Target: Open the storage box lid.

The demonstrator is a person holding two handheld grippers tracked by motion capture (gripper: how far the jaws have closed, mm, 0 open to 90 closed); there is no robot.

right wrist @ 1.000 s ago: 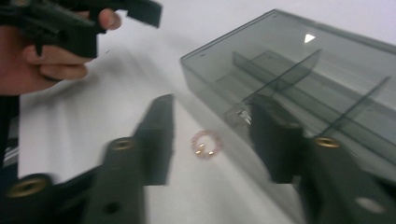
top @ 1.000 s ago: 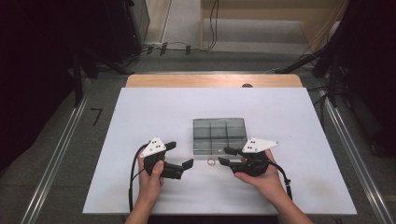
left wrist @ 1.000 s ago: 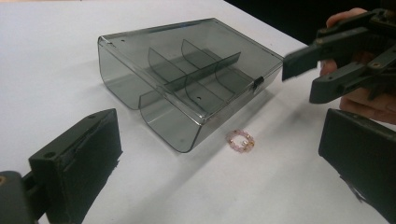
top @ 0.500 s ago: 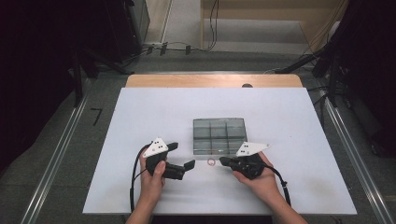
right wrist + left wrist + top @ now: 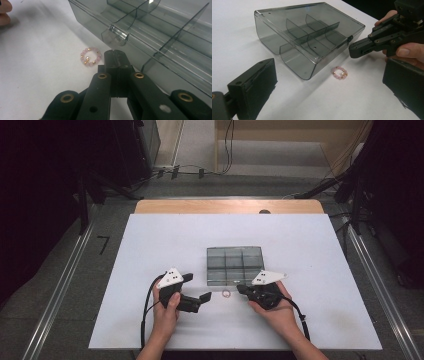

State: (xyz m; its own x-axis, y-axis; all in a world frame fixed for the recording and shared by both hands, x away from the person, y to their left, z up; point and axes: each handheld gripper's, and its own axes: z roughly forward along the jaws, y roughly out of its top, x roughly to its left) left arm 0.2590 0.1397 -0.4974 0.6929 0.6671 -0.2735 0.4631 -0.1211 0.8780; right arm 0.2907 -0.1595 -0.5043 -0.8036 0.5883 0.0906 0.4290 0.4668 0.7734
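Observation:
A small ring of pink beads lies on the white table, just in front of a smoky clear compartment box. The box's lid is down and its clasp faces the ring. My right gripper is shut on nothing, its tip beside the ring on the right, close to the clasp. My left gripper stands open to the left of the ring, jaws wide, pointing at it.
A white sheet covers the table, with a wooden strip at the far edge. Dark stands and cables fill the floor beyond. Metal rails run along both sides.
The right gripper's jaws closed with nothing between them, and it shifted slightly left toward the ring. The left gripper stayed put.

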